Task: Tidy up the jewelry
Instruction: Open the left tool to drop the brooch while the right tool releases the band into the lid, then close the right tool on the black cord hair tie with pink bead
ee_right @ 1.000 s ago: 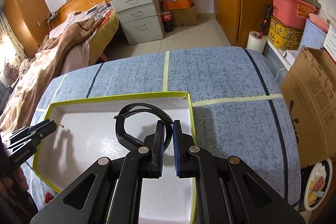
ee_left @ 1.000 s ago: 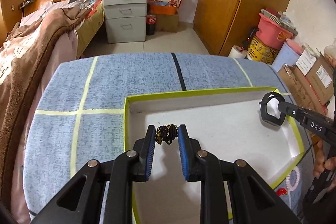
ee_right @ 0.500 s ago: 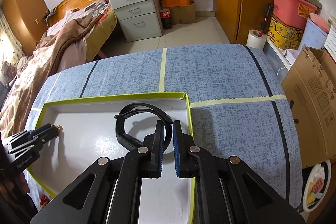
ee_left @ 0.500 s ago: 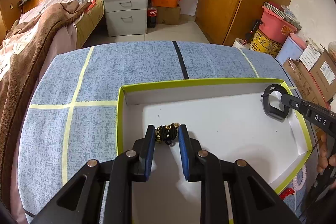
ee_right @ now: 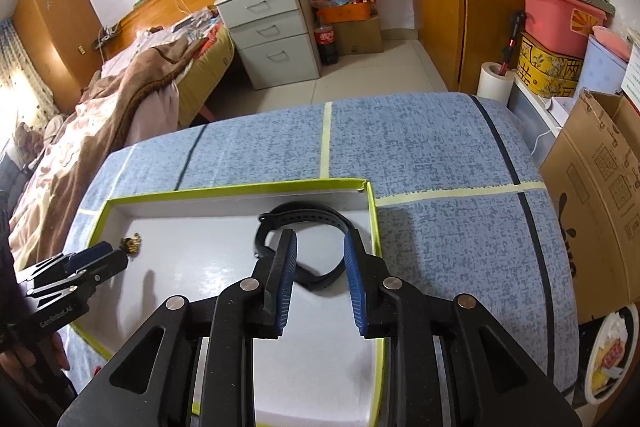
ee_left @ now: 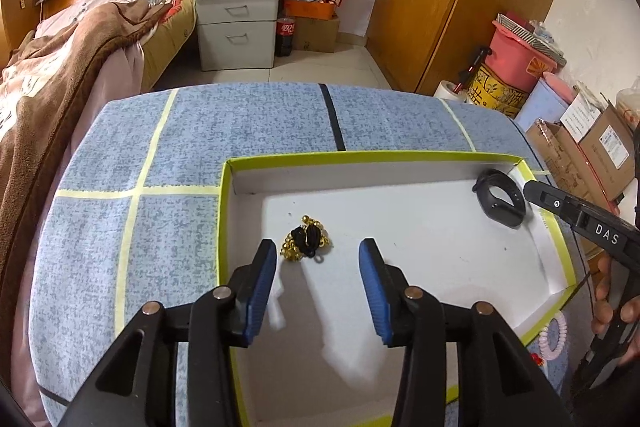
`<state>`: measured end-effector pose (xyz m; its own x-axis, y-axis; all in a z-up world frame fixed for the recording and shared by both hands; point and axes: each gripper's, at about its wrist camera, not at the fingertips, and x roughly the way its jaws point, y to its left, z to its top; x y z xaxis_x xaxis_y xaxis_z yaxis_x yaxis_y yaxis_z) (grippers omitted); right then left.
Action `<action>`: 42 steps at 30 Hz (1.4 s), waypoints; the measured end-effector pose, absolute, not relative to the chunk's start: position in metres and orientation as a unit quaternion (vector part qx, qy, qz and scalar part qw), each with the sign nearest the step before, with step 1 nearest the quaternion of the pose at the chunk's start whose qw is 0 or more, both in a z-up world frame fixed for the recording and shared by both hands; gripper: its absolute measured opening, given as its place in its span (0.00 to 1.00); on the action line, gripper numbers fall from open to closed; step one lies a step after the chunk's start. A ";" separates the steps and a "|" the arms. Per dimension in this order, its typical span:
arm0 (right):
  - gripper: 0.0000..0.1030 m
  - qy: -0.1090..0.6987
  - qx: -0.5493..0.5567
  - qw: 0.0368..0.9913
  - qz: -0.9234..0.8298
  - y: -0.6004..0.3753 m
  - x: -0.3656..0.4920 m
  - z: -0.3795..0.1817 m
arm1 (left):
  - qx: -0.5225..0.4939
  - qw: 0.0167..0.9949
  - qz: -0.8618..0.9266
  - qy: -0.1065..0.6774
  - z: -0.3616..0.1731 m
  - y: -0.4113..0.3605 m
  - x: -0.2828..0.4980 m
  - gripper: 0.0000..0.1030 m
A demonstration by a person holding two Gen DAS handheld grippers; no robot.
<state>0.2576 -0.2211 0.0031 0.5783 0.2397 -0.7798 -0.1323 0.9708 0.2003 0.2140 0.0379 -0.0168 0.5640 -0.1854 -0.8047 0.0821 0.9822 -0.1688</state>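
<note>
Left wrist view: a blue patterned surface [ee_left: 248,131] crossed by pale tape lines fills the middle of the frame, and on it sits a large shallow white tray [ee_left: 360,157] with a yellow-green rim. At the bottom centre, the left gripper [ee_left: 318,263] points into the tray with its blue-padded jaws spread wide and holding nothing. Just ahead of them, slightly left of the gap's middle and nearer the left pad, a small bunched bracelet of gold beads and black cord [ee_left: 306,243] lies loose on the tray floor, a compact heap with no clear long axis. At the right edge, the right gripper [ee_left: 538,191] reaches in beside a black wristband [ee_left: 500,201] lying in the tray's upper right corner. Right wrist view: the same tray [ee_right: 240,189] sits at centre, and the right gripper [ee_right: 320,253] at bottom centre has its jaws parted and empty. The wristband [ee_right: 304,223] lies flat between and just beyond the pads, its loop stretching toward the upper left. Each piece is nearest the hand facing it, and both appear set down inside the tray. A pale pink coil bracelet [ee_left: 554,337] rests outside the tray at lower right of the left view, probably next to collect.
</note>
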 end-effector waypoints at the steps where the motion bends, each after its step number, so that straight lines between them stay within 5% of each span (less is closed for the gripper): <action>1: 0.25 0.443 0.063 0.888 0.110 -0.221 0.255 0.006 | -0.059 0.883 -0.077 0.459 -0.015 0.039 0.211 0.44; 20: 0.25 0.404 0.074 0.898 0.157 -0.210 0.163 0.028 | -0.082 0.908 -0.074 0.404 0.023 0.055 0.116 0.49; 42: 0.25 0.416 0.013 0.871 0.260 -0.136 0.078 -0.006 | -0.068 0.915 -0.050 0.394 -0.003 0.064 0.027 0.50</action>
<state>0.0777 -0.1358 -0.0060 0.5192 0.4636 -0.7180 -0.4415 0.8648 0.2391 0.0273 0.0644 -0.0028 0.6849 -0.1459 -0.7139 0.0382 0.9856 -0.1648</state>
